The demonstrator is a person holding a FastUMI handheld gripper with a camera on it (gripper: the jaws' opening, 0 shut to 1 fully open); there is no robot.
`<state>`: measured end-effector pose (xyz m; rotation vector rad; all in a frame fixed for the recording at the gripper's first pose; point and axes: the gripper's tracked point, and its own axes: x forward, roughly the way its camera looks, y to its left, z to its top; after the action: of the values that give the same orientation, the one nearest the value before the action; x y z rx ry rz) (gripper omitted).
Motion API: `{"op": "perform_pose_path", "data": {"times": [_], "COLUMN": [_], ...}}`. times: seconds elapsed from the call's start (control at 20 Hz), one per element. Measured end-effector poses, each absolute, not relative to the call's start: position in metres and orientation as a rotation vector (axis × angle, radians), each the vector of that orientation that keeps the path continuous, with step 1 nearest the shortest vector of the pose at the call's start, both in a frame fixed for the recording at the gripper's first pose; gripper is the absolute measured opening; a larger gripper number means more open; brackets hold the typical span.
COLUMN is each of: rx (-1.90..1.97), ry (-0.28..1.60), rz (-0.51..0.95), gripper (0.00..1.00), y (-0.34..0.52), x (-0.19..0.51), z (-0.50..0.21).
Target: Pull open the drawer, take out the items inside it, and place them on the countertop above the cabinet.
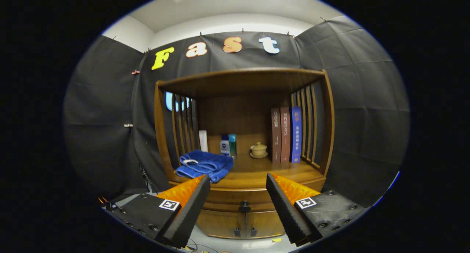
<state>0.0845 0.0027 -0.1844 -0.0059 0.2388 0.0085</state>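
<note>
Jaws wide apart before drawer (243, 198)

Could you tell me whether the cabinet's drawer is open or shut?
Shut: the drawer front sits flush, its knob untouched between the open gripper fingers.

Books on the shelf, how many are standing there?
3. They stand upright side by side at the countertop's right end: a brown book nearest the lidded cup, a reddish-brown book in the middle, and a blue book against the side slats. The hand-held gripper is open.
</note>
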Motion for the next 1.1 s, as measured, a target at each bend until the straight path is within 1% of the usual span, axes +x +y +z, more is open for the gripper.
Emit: {"op": "perform_pose_path", "data": {"times": [0.4,0.7,0.8,0.95,1.0,1.05,1.1], "rx": [0.025,0.033,0.037,0.043,0.041,0.038,0.026], "ry": [0.471,0.563,0.6,0.62,0.631,0.642,0.635], "rz": [-0.009,-0.058,-0.06,-0.071,-0.072,-0.061,-0.068], "gripper": [0.99,0.99,0.97,0.76,0.73,0.62,0.56], "y": [-0.003,-0.015,-0.016,-0.018,-0.018,-0.015,-0.016], "x": [0.128,0.155,0.159,0.165,0.164,0.162,0.165], "z": [-0.323,-0.378,-0.391,-0.403,-0.406,-0.407,-0.406]}}
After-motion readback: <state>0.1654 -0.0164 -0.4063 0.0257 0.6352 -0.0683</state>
